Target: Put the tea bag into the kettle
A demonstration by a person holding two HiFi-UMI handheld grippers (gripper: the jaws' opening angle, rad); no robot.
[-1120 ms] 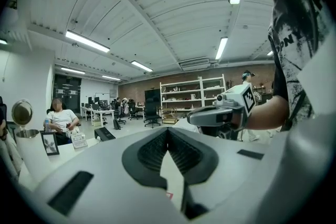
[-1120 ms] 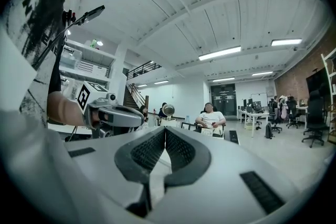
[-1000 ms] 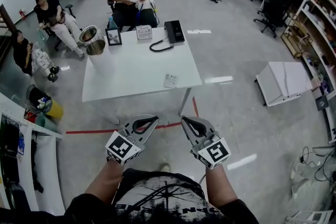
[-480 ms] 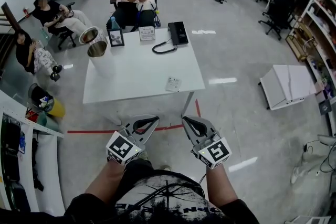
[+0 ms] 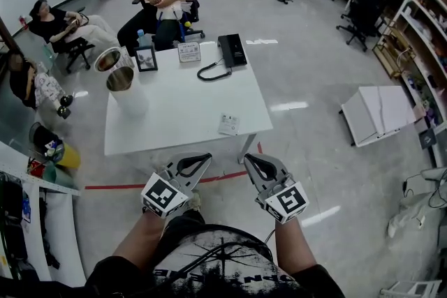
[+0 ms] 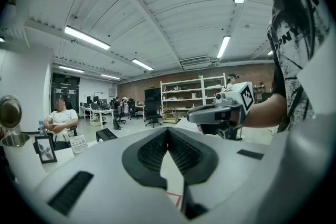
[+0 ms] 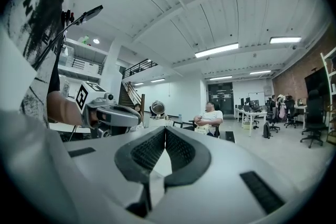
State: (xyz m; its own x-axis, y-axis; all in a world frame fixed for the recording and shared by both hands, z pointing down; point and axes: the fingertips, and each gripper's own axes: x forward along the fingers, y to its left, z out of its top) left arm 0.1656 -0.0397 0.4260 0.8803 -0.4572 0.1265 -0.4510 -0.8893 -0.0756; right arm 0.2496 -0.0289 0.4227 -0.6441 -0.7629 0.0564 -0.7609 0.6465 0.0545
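- The left gripper is clenched on nothing — its jaws meet at the tips, short of the white table.
- The right gripper is likewise clamped together and empty, near the left one.
- The tea bag lies flat near the table's near right corner.
- The kettle stands at the table's left edge, lid flipped open — well apart from the tea bag.
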